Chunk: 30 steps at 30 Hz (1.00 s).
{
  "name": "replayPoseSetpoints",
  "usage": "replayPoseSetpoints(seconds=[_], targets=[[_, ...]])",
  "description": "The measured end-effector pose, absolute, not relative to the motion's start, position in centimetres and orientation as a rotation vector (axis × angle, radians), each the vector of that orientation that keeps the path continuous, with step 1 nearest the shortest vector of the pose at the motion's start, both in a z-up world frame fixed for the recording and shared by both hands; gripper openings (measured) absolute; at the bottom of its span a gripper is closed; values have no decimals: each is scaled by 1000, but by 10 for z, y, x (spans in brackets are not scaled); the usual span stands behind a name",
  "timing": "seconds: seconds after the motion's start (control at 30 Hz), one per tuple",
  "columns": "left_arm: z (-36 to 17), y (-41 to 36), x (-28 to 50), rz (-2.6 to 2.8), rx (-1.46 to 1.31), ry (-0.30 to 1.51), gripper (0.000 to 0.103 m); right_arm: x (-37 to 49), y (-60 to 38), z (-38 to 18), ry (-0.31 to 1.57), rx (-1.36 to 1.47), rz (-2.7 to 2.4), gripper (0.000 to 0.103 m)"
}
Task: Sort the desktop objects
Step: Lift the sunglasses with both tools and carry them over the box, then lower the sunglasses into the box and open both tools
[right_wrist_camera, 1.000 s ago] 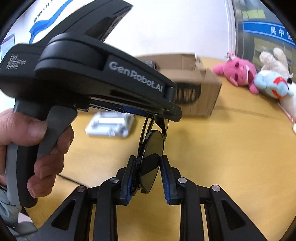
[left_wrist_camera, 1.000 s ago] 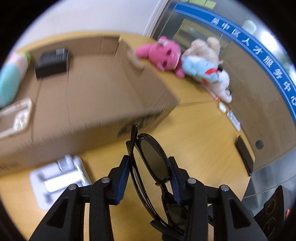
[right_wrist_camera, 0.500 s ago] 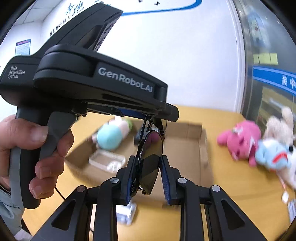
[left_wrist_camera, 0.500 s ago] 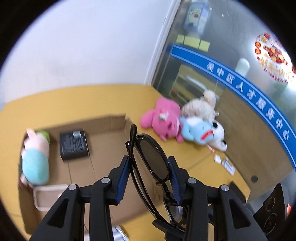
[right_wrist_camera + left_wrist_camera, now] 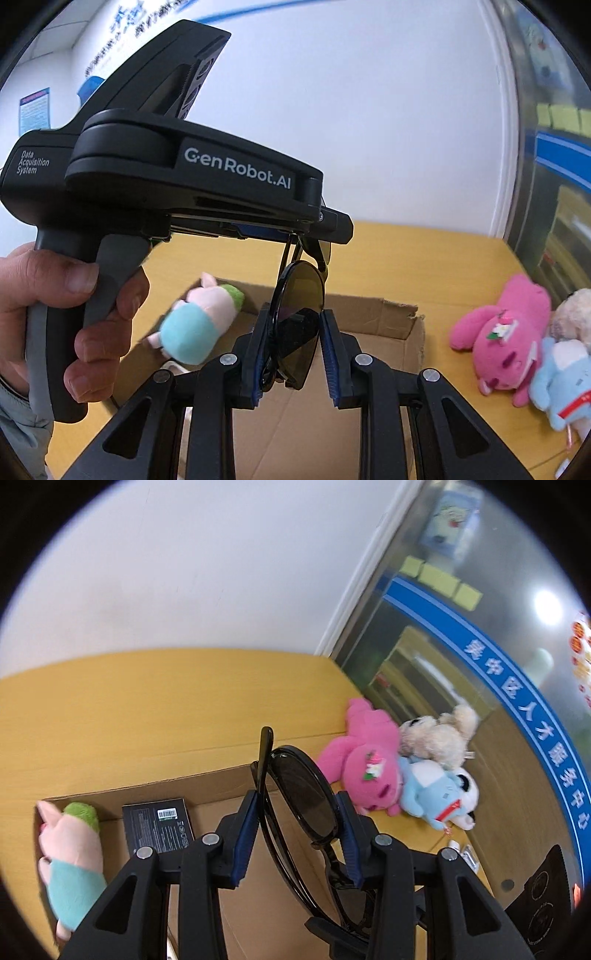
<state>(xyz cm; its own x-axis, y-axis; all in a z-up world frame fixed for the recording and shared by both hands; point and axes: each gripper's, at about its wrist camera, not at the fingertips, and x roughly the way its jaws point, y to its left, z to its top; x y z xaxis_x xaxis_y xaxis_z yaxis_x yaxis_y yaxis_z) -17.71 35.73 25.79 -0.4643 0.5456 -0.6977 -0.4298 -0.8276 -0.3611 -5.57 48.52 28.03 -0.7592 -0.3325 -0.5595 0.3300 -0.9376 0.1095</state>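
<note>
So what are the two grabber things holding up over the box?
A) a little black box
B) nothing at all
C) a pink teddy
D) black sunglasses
D: the black sunglasses sit pinched between the left gripper and the right gripper, above the cardboard box, while the pink plush lies on the table beside it.

We read "GenRobot.AI" and "Data Acquisition System" on the left claw's body (image 5: 192,177). Blue wall band (image 5: 517,716) carries white Chinese characters. Black box's (image 5: 159,829) barcode label too small to read.
</note>
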Motion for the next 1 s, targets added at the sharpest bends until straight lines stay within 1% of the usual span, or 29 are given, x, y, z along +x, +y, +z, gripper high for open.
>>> replayPoseSetpoints(seconds=[0.13, 0.27, 0.37, 0.57, 0.73, 0.9, 1.0], targets=[[201, 367, -223, 2223, -1279, -219, 40, -104, 486, 239, -59, 994, -2615, 25], [149, 377, -254, 2150, -1384, -253, 40, -140, 488, 195, -72, 1136, -2583, 24], [114, 386, -270, 2106, -1451, -268, 40, -160, 493, 163, -89, 1230, -2555, 24], [64, 405, -283, 2014, -1546, -289, 38, -181, 498, 116, -99, 1404, -2529, 24], [38, 415, -286, 1973, -1584, -287, 38, -185, 501, 87, -99, 1529, -2502, 24], [43, 419, -284, 1981, -1595, -252, 39, -185, 504, 75, -138, 1551, -2513, 24], [52, 417, -278, 2007, -1604, -225, 40, -182, 500, 74, -109, 1542, -2527, 25]])
